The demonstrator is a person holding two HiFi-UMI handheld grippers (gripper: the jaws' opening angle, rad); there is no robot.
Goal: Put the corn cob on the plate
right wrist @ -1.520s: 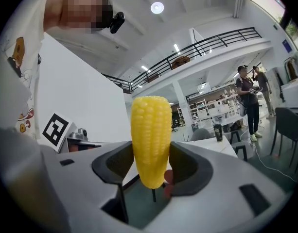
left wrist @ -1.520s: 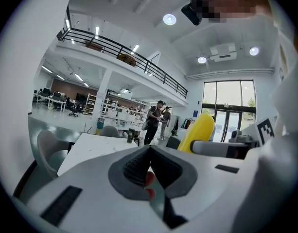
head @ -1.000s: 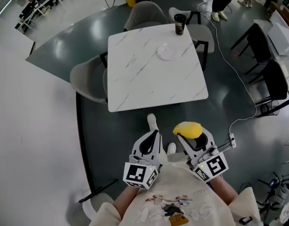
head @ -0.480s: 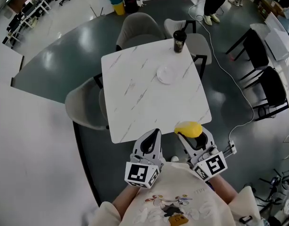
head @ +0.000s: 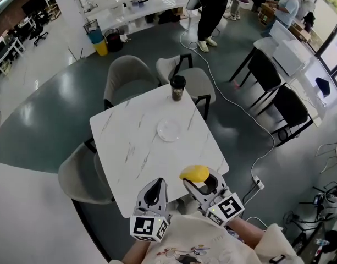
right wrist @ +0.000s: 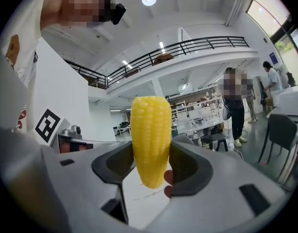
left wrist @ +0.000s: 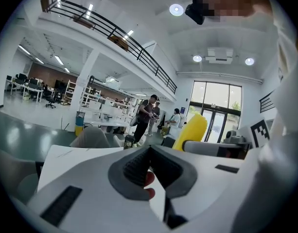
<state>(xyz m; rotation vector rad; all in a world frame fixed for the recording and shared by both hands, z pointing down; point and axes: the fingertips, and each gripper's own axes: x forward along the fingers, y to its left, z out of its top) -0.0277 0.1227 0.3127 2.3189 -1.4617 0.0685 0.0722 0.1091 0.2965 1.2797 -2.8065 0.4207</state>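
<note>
Currently on record:

- Worktop [head: 130, 147]: white, marble-veined, square; lies ahead of both grippers, its near edge just below their tips.
- Grey chairs: one [head: 127, 76] at the far side, one [head: 80, 175] off to the left of the left gripper.
- Right gripper [head: 198, 177] [right wrist: 151, 164]: clenched on the corn cob, jaws pressing its two sides, held above the near right edge of the worktop.
- Left gripper [head: 155, 190] [left wrist: 149, 166]: jaws closed together, nothing between them; just beside the right gripper.
- Plate [head: 169, 130]: pale, round, on the worktop well ahead of the right gripper.
- Cup [head: 178, 87]: dark, lidded, beyond the plate near the far corner.
- Corn cob [head: 194, 173] [right wrist: 150, 135]: yellow, standing upright in the right gripper, well apart from the plate.
</note>
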